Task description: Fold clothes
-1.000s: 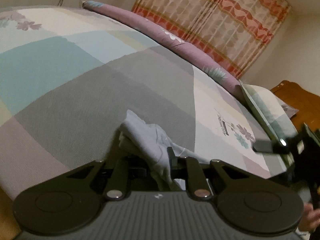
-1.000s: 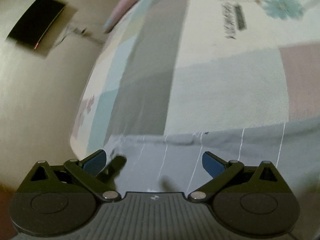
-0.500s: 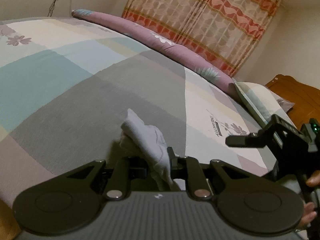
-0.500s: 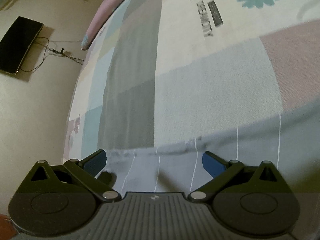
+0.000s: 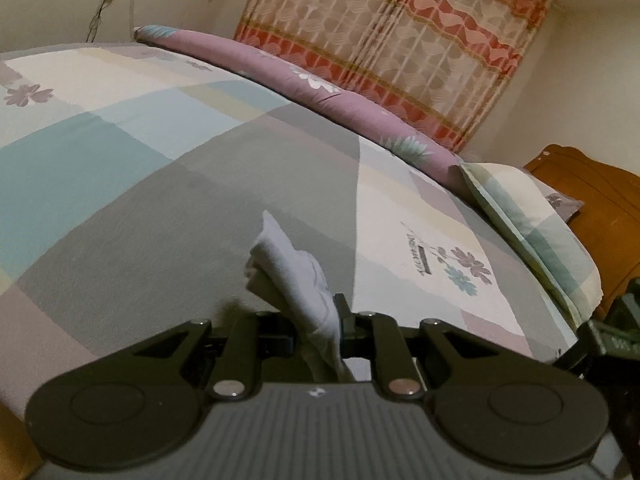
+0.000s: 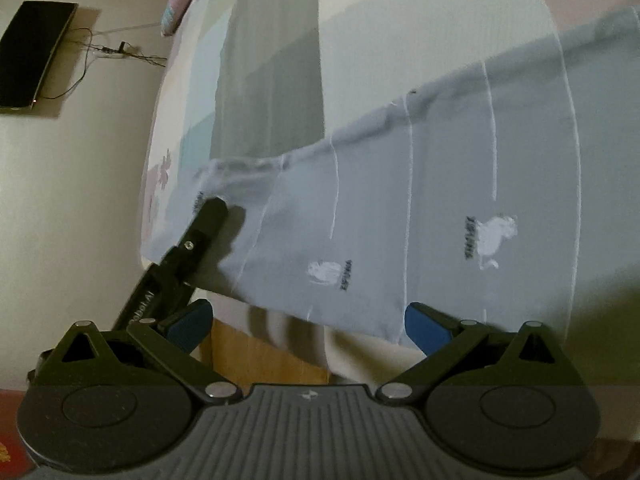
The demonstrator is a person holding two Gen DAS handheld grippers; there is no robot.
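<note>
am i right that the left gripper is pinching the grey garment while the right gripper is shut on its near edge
Only partly. The left gripper is pinching the grey garment, but the right wrist view shows the right gripper open, its blue pads spread apart and short of the near edge, holding nothing.

patchwork bedsheet (image 5: 168,184) | purple bolster (image 5: 320,92) | curtain (image 5: 400,40) | pillow (image 5: 532,220) | wall screen (image 6: 34,52)
</note>
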